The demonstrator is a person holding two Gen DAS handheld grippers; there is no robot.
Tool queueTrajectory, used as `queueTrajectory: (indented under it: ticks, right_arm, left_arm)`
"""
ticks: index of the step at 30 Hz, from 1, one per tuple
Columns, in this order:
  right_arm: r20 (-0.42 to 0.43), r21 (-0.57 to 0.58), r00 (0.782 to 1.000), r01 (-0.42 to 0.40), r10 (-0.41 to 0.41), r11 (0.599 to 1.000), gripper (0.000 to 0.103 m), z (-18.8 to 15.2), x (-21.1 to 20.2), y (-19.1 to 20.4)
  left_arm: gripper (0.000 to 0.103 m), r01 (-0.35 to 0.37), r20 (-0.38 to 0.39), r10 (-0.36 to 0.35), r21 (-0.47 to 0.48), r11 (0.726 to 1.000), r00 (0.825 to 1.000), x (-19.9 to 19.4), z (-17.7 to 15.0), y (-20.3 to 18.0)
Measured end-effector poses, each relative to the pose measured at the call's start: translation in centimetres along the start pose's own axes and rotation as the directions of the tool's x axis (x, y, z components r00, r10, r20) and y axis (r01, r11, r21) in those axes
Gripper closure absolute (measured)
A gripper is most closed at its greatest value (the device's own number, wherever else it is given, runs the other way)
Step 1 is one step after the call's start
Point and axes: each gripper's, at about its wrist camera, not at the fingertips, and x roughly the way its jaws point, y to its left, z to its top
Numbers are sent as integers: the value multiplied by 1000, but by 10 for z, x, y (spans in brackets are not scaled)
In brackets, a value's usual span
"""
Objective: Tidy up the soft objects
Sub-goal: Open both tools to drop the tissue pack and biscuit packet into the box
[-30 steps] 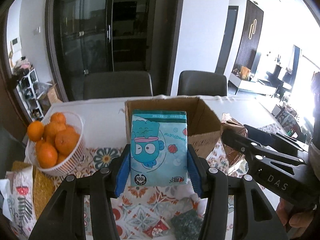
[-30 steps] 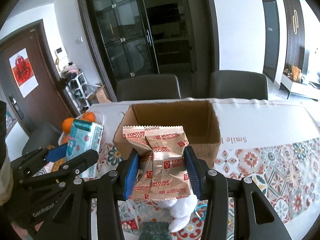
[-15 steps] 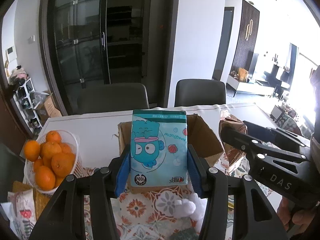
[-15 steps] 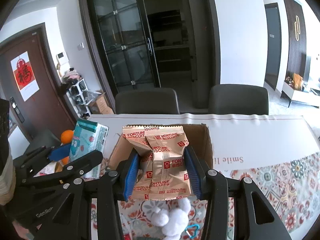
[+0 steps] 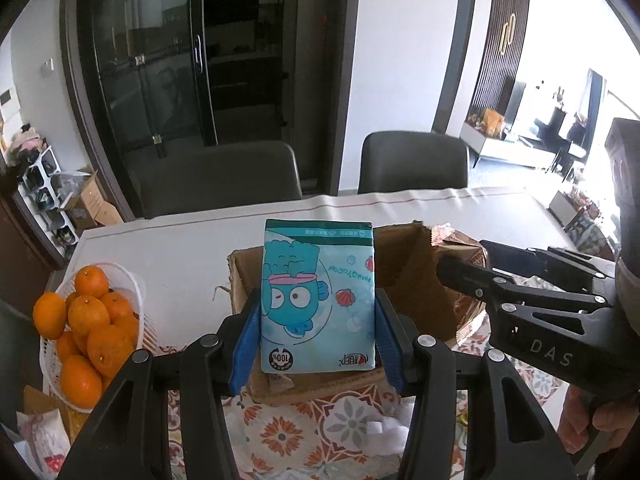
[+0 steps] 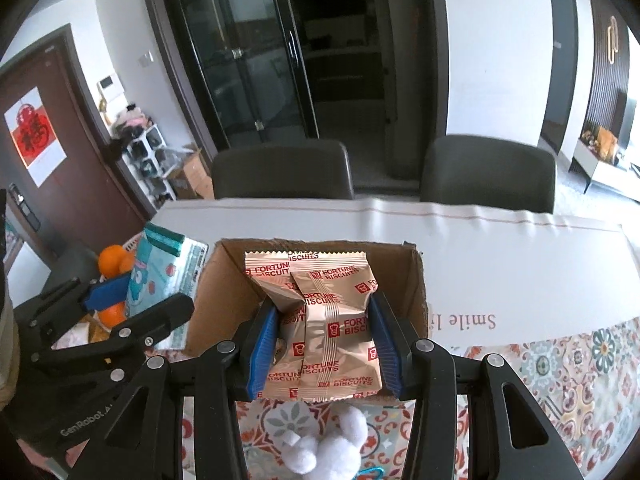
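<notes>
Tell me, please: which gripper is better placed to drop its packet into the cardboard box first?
Probably the right gripper: its Fortune Biscuits packet seems over the open cardboard box. The left gripper holds the blue tissue pack nearer the box's left side.

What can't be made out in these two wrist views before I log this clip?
- Cardboard box floor: hidden in the right wrist view by the biscuit packet, in the left wrist view by the tissue pack.
- White plush toy: cut off by the bottom edge, right wrist view.
- Right gripper tips: whether over or inside the box, unclear.
- Small print on the tissue pack: too small.
</notes>
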Motion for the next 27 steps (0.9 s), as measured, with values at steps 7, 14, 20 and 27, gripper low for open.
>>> queueTrajectory:
  ticks: [7,14,20,27]
  right_arm:
    - [-67,-16,998,12,-13,1000,57,7,34,-8]
    - [-126,-22,992,17,-19,1000,57,10,61,-15]
    - [-159,0,987,18,-17,1000,46,8,73,-20]
    - [-138,9,989,60,-58,998,39,4,62,-18]
  left_arm:
    - [52,-4,-73,5,16,1000,997,33,6,3]
    - [51,13,-144,-12,9,1000,989,63,6,8]
    - [36,11,-194,-9,9,1000,981,78,4,10]
    - [34,-50,-168,55,31,998,984,70,3,10]
